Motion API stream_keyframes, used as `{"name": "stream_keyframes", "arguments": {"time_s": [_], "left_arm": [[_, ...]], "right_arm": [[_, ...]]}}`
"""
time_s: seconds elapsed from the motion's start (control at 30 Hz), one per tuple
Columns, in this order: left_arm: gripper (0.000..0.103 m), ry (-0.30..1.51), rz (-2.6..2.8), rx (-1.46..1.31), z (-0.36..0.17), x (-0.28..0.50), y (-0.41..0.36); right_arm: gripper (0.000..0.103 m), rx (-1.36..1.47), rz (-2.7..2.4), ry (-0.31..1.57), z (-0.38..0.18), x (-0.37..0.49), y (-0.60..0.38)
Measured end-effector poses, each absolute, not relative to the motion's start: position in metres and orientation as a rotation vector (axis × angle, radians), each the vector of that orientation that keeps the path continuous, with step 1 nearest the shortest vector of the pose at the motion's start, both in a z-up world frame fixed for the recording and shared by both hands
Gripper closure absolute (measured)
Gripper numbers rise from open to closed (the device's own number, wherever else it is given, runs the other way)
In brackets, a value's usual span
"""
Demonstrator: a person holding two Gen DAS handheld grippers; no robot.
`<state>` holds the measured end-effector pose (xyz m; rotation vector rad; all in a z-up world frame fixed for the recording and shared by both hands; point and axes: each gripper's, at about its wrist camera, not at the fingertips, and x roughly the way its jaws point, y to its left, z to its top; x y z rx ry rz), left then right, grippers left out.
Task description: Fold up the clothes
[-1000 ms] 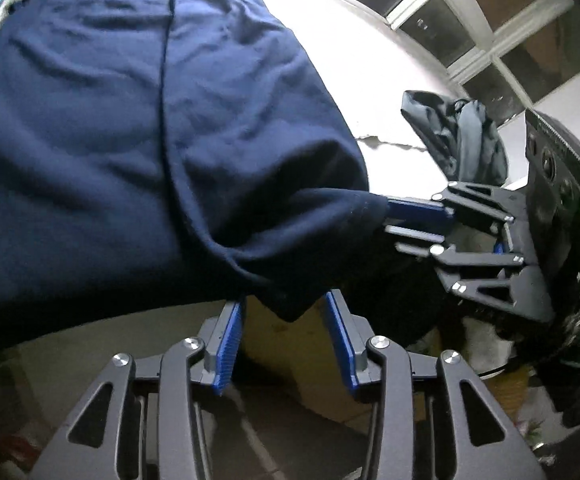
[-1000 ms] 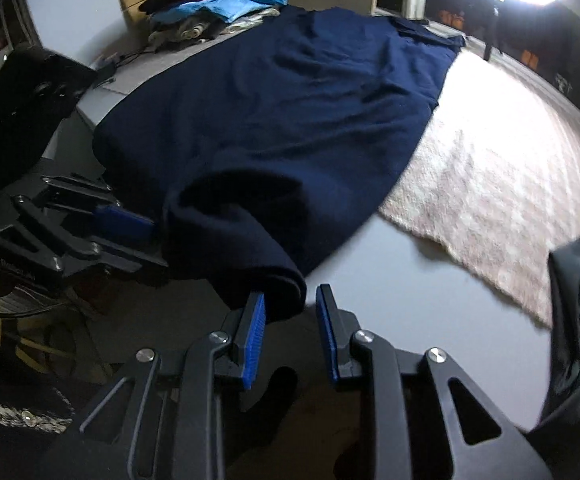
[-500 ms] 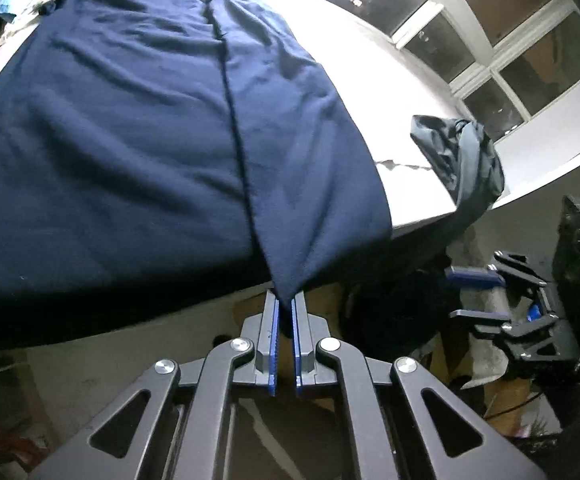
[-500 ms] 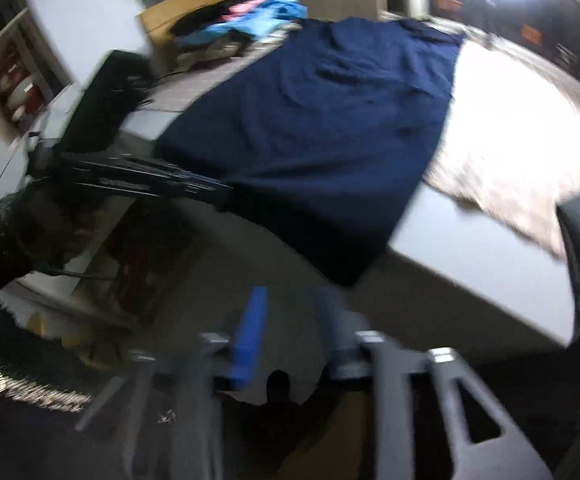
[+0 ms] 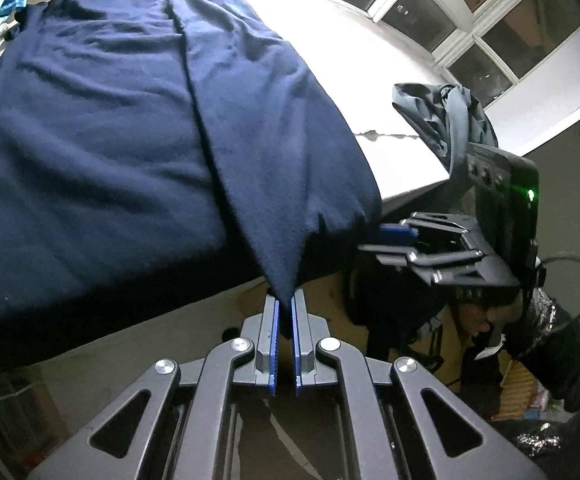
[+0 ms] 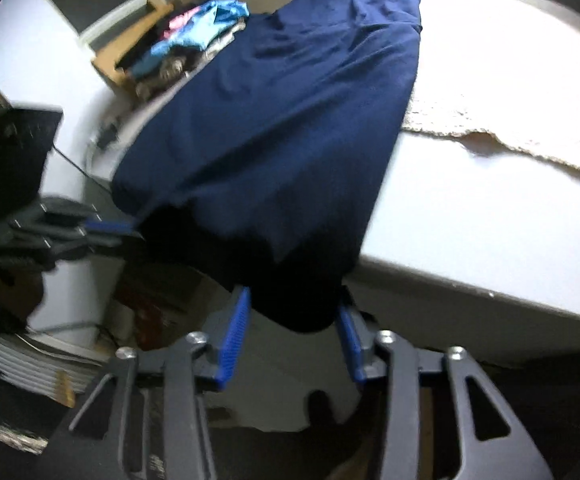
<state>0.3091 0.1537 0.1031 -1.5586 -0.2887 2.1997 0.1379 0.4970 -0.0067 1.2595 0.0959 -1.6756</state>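
Note:
A navy garment lies spread on the white table, and its near hem hangs over the front edge. My left gripper is shut on a corner of that hem, which is drawn to a point between the blue pads. In the right wrist view the garment droops off the edge. My right gripper has its jaws wide and closing, with the dark hanging hem between them. Each gripper shows in the other's view: the right gripper beside the hem's right corner, the left gripper at its left corner.
A crumpled dark grey garment lies near the table's right corner. A cream mat covers the table to the right of the navy garment. A pile of clothes sits in a box at the far left. Windows stand behind the table.
The left jaws closed on the hem corner and have drawn it taut. The right gripper left its corner, swung away, and came back with wider jaws around the hanging hem.

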Motion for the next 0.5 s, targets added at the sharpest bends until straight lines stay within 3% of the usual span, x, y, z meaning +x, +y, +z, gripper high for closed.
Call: {"name": "stream_keyframes", "arguments": {"time_s": [0.23,0.37,0.5], "left_arm": [[0.099,-0.198,2.232,-1.533,0.114,0.317,0.16],[0.098,-0.166,2.185,-1.682,0.079,0.314,0.157],[0.097,-0.163,2.205,-1.646,0.099,0.321,0.148]], "right_arm": [[0.098,1.252,-1.608,0.041,0.034,0.153,0.522],[0.094,1.406,-1.628,0.153,0.01,0.146,0.506],[0.092,1.429,-1.653,0.208,0.03,0.147,0.515]]}}
